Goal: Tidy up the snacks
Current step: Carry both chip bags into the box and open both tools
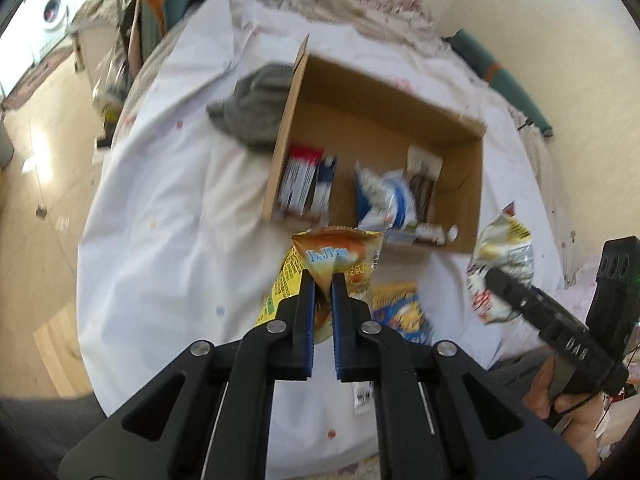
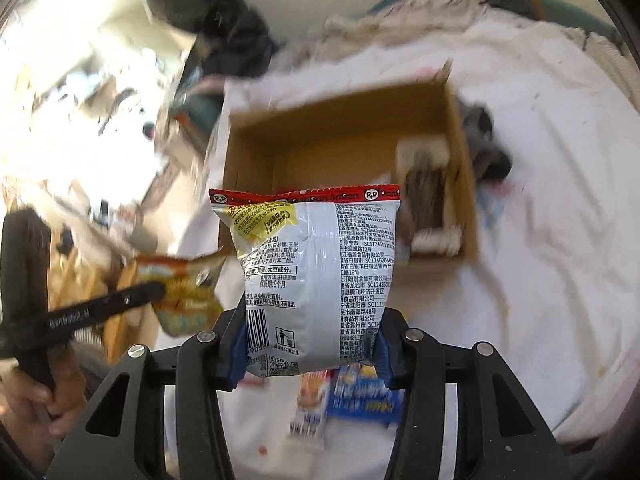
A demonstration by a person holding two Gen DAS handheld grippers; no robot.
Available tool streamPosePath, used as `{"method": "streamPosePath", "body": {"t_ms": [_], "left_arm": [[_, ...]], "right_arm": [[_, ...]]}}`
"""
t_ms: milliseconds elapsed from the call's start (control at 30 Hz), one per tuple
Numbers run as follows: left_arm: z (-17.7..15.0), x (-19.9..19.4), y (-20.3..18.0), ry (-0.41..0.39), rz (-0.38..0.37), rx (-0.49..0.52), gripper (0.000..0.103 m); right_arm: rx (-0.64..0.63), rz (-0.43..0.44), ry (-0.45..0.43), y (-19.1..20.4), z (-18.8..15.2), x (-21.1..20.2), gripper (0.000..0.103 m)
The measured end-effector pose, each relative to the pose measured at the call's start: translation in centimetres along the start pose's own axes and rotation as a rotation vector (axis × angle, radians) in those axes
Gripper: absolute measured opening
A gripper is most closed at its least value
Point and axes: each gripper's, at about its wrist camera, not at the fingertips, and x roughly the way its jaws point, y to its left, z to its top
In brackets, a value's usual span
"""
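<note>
An open cardboard box lies on a white sheet and holds several snack packs; it also shows in the right wrist view. My left gripper is shut on an orange-yellow snack bag, held above the sheet just short of the box. My right gripper is shut on a white snack bag with a red top, held up in front of the box. That bag and the right gripper appear at the right of the left wrist view. The left gripper with its orange bag shows at left in the right view.
A blue-yellow pack and other packs lie on the sheet below the grippers. A grey cloth lies beside the box. The bed's left edge drops to a wooden floor. A washing machine stands far left.
</note>
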Motion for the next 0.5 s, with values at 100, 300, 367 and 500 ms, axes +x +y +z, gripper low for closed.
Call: {"method": "streamPosePath", "body": {"t_ms": [100, 300, 367, 500], "left_arm": [[2.1, -0.2, -0.4, -0.024, 0.005, 0.009, 0.005], [6.2, 0.4, -1.4, -0.060, 0.014, 0.039, 0.005], [7.1, 1.2, -1.7, -0.058, 0.008, 0.038, 0.005], [8.3, 4.0, -2.1, -0.032, 0.003, 0.037, 0.005]], "right_arm": [[0.023, -0.017, -0.039, -1.1, 2.2, -0.2, 0.051], [0.025, -0.064, -0.059, -3.0, 6.0, 1.5, 0.051], [0.026, -0.081, -0.054, -3.6, 7.0, 2.8, 0.052], [0.011, -0.110, -0.034, -4.3, 7.4, 4.9, 0.052]]}}
